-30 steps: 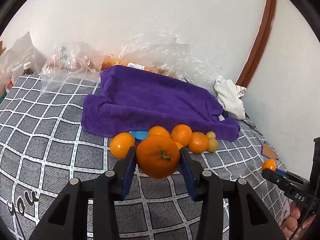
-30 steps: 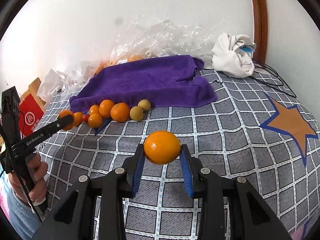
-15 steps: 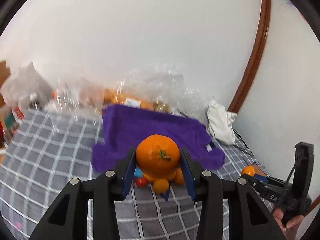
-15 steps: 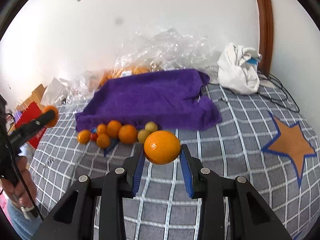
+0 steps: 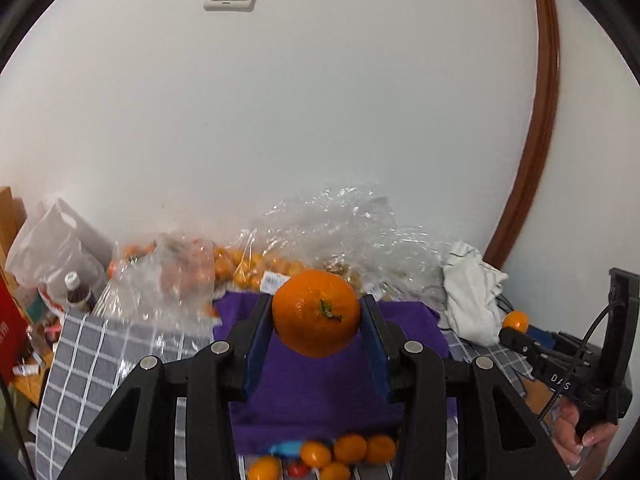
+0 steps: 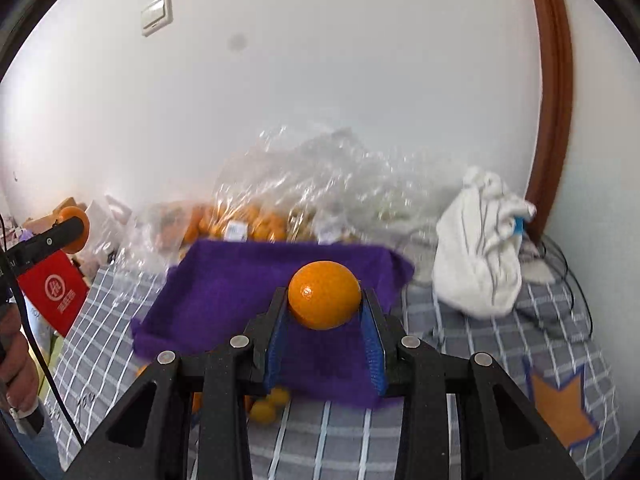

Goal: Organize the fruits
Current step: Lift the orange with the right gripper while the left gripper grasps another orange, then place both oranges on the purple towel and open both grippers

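White wall [image 5: 320,120] fills the back, checked grey bedcover [image 6: 500,360] below, purple towel [image 6: 240,292] spread across it. Left tool [image 5: 317,316] clamps an orange [image 5: 316,312] between its blue pads, up above the towel. Right tool [image 6: 324,300] grips another orange [image 6: 324,294] the same way. Loose small fruits [image 5: 348,450] line the towel's near edge.

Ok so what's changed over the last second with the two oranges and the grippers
Both grippers rose and tilted up, carrying their fruit: the left gripper keeps the stemmed orange clamped, the right gripper keeps the smooth orange. More wall shows, and the purple towel now lies behind the fruit. Nothing was released; the loose fruit row stayed at the towel's near edge.
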Tool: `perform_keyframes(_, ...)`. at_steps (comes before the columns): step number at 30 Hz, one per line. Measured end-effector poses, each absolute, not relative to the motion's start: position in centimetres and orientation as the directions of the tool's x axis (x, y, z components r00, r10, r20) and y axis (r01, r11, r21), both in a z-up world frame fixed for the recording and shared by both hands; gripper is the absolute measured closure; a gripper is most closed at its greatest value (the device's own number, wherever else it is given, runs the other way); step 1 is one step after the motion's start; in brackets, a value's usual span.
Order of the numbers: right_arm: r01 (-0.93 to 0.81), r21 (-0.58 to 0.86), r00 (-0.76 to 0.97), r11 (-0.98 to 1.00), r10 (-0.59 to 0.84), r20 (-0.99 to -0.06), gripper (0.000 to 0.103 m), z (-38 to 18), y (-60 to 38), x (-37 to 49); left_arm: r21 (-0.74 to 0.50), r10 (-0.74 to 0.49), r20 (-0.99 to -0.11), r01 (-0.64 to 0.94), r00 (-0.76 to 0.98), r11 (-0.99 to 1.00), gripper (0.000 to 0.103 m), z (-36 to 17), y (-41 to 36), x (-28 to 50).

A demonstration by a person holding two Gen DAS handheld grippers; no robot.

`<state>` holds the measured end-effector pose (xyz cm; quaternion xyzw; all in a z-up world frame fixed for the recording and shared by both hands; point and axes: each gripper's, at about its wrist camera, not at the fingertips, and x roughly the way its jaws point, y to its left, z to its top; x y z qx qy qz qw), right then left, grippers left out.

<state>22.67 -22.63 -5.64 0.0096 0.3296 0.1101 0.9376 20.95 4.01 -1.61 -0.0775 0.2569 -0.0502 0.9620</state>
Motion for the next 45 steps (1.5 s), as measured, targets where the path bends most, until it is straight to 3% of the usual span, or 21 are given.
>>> perform_keyframes(18, -0.183, 0.103, 0.667, 0.978, 0.2, -0.717, 0.068, -11.9, -23.0, 35.2, -0.221, -0.155, -0.633, 0.014, 0.759, 0.975, 0.062, -9.8, 2.7, 33.2)
perform_keyframes(28, -0.177, 0.099, 0.573, 0.979, 0.185, -0.798, 0.068, -16.8, -23.7, 37.8, -0.21, -0.122, -0.736, -0.054, 0.666, 0.976, 0.062, -14.5, 5.1, 36.2)
perform_keyframes(37, -0.228, 0.12, 0.514, 0.966, 0.224, -0.828, 0.068, -19.1, -22.1, 38.0, -0.245, -0.201, -0.794, 0.0, 0.573, 0.969, 0.062, -17.2, 4.8, 37.4)
perform_keyframes(45, -0.255, 0.079, 0.492, 0.964, 0.199, -0.847, 0.067, -20.1, -20.9, 37.9, -0.15, -0.132, -0.843, 0.009, 0.522, 0.989, 0.062, -18.9, 3.2, 37.9)
